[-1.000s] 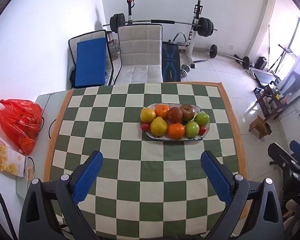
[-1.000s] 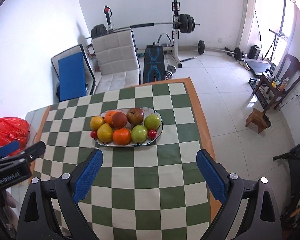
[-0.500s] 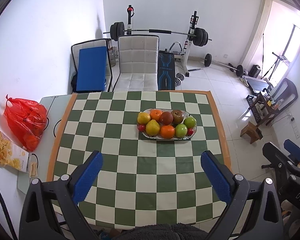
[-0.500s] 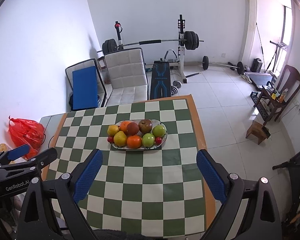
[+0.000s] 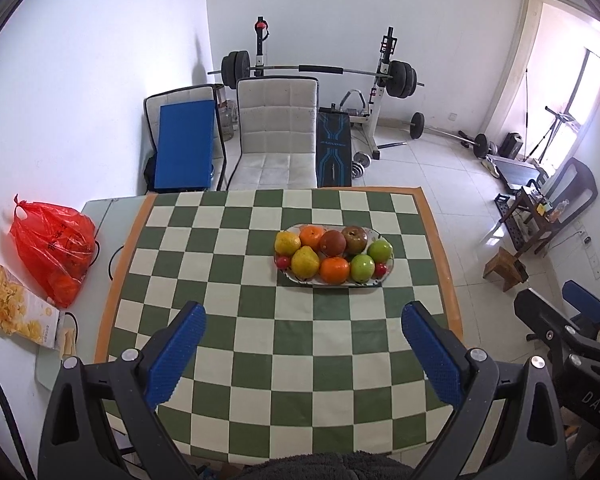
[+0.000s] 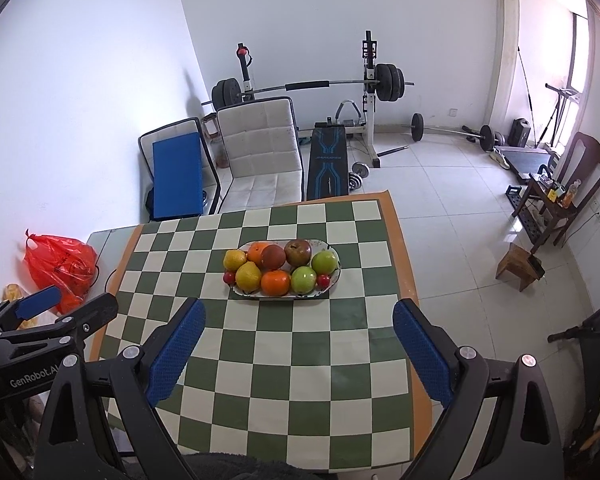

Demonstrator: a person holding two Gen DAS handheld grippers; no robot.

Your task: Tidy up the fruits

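Observation:
An oval plate (image 5: 386,277) (image 6: 335,276) sits on the green-and-white checked table (image 5: 260,336) (image 6: 292,344), toward its far side. It holds several fruits: oranges (image 5: 334,270) (image 6: 275,283), green apples (image 5: 362,267) (image 6: 303,279), red-brown apples (image 5: 355,239) (image 6: 298,252), a pear (image 5: 305,261) (image 6: 248,275), a lemon (image 5: 287,242) and small red fruits. My left gripper (image 5: 302,354) is open and empty, high above the near table edge. My right gripper (image 6: 298,350) is open and empty, likewise well back from the plate.
A red plastic bag (image 5: 52,248) (image 6: 60,266) and a snack box (image 5: 16,312) lie on the table's left extension. A white chair (image 5: 276,140) stands behind the table. Gym equipment (image 5: 320,72) fills the back. The left gripper's body shows in the right wrist view (image 6: 40,320).
Both grippers have pulled back and up from the table, so the plate looks smaller and farther. The fruits have not moved. Both grippers stayed open.

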